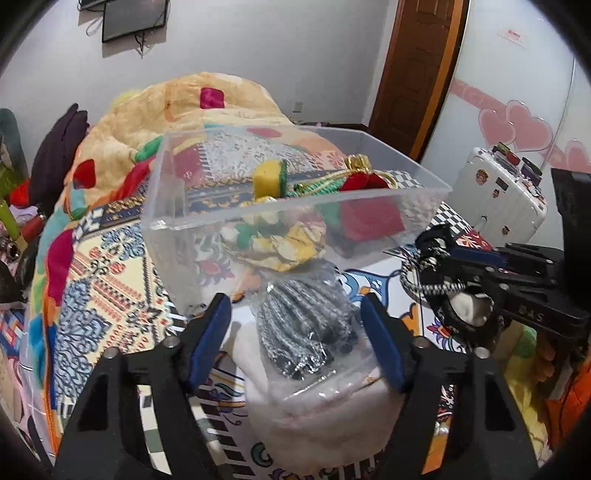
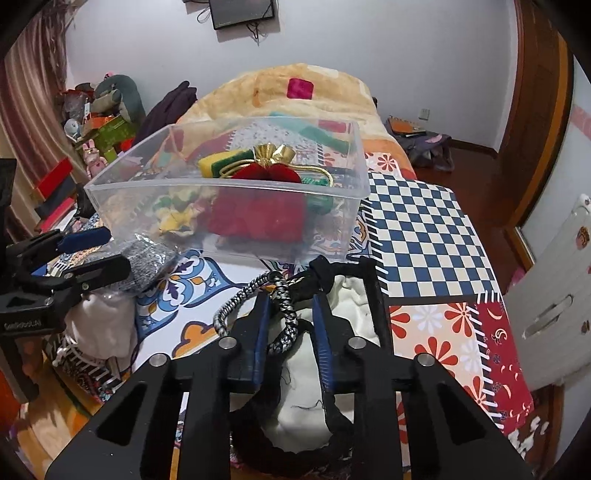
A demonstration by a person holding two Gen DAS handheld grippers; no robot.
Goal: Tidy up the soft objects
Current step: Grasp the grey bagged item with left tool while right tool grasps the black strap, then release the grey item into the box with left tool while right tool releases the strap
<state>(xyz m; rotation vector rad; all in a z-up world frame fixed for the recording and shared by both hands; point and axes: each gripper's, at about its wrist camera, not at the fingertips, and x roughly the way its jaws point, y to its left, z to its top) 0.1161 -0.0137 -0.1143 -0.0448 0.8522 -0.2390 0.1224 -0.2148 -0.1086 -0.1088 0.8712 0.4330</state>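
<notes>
My left gripper [image 1: 295, 332] stands with its blue-padded jaws apart around a clear plastic bag of grey knitted fabric [image 1: 306, 328], which rests on a folded white towel [image 1: 317, 410] on the bed. My right gripper [image 2: 290, 332] is clamped on a black-rimmed white drawstring pouch [image 2: 306, 391] with a speckled cord. Just ahead of both sits a clear plastic bin [image 2: 229, 192] holding a red velvet pouch [image 2: 258, 218] and a yellow-green sponge [image 1: 269, 177].

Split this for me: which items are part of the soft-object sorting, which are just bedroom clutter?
In play:
clear plastic bin
bagged grey steel-wool scrubbers
black drawstring pouch with white lining
yellow-green sponge
red velvet gold-tied pouch
left gripper
right gripper

Lying about:
white stickered suitcase
wall-mounted dark screen
</notes>
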